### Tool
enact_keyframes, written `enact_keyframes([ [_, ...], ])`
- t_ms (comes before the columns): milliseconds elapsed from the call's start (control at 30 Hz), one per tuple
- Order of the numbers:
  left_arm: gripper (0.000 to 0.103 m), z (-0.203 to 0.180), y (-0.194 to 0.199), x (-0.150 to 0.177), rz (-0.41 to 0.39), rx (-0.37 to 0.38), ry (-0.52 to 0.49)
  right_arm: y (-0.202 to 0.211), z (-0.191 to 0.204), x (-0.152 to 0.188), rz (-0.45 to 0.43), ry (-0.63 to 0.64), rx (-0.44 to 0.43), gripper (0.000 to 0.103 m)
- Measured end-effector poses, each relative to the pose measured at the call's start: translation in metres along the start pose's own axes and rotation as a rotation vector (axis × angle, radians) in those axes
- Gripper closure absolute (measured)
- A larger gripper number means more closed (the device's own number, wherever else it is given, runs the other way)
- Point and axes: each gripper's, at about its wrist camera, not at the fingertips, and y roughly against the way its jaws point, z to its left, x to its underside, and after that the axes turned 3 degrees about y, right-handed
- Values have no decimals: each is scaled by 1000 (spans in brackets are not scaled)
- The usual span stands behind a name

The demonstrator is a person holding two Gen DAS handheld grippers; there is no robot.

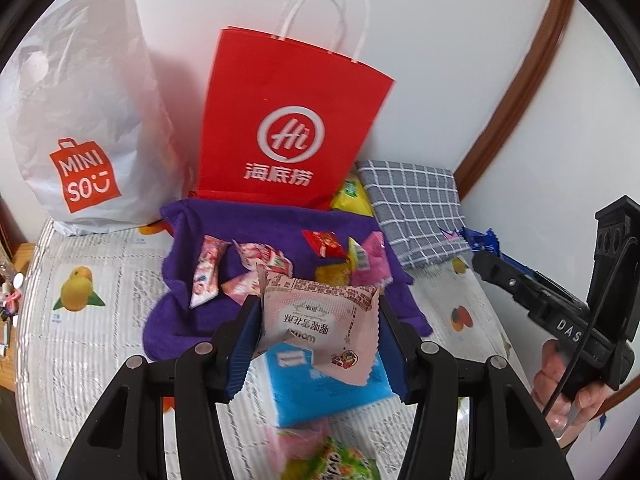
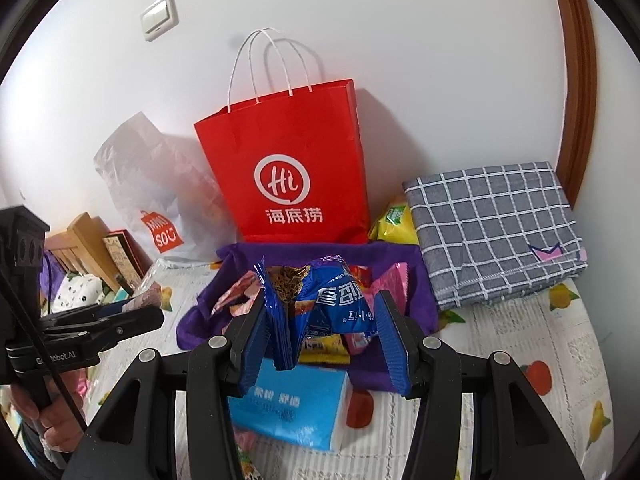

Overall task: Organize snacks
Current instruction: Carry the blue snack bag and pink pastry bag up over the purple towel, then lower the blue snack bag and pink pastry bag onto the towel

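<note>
You face a white wall (image 2: 400,40) in a lit room.
A light switch (image 2: 159,18) sits up left; a brown wooden door frame (image 2: 576,80) rises at your right.

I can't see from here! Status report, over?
Left hand-held gripper shut on pale pink snack packet. Right hand-held gripper shut on shiny blue snack wrapper. Both above purple cloth. Nothing blocking.

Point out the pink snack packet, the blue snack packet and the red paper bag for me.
pink snack packet (image 1: 320,312): left wrist view, middle of its printed face.
blue snack packet (image 2: 332,300): right wrist view, its blue front panel.
red paper bag (image 2: 288,152): right wrist view, front face above the logo.
</note>
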Motion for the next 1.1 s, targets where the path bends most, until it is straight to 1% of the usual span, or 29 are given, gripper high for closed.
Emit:
enact_keyframes([
  [300, 50, 34, -14, -16, -1, -31, 47, -34, -3, -22, 14, -16, -24, 52],
  [567, 50, 60, -40, -25, 25, -45, 96, -78, -4, -34, 62, -5, -48, 52],
  [633, 50, 63, -47, -26, 27, -57, 94, -87, -5, -34, 76, -1, -48, 52],
  [733, 50, 67, -59, -29, 43, -57, 99, -107, -7, -32, 113, -5, -56, 52],
  [867, 50, 72, -72, -32, 57, -53, 107, -135, -6, -23, 167, 13, -43, 52],
  [933, 50, 75, -80, -35, 65, -51, 116, -148, -4, -17, 203, 38, -30, 52],
  [1033, 50, 75, -91, -38, 81, -44, 117, -162, -2, -10, 227, 75, 11, 52],
  [1100, 50, 75, -99, -40, 90, -43, 119, -169, -3, -8, 241, 85, 21, 52],
])
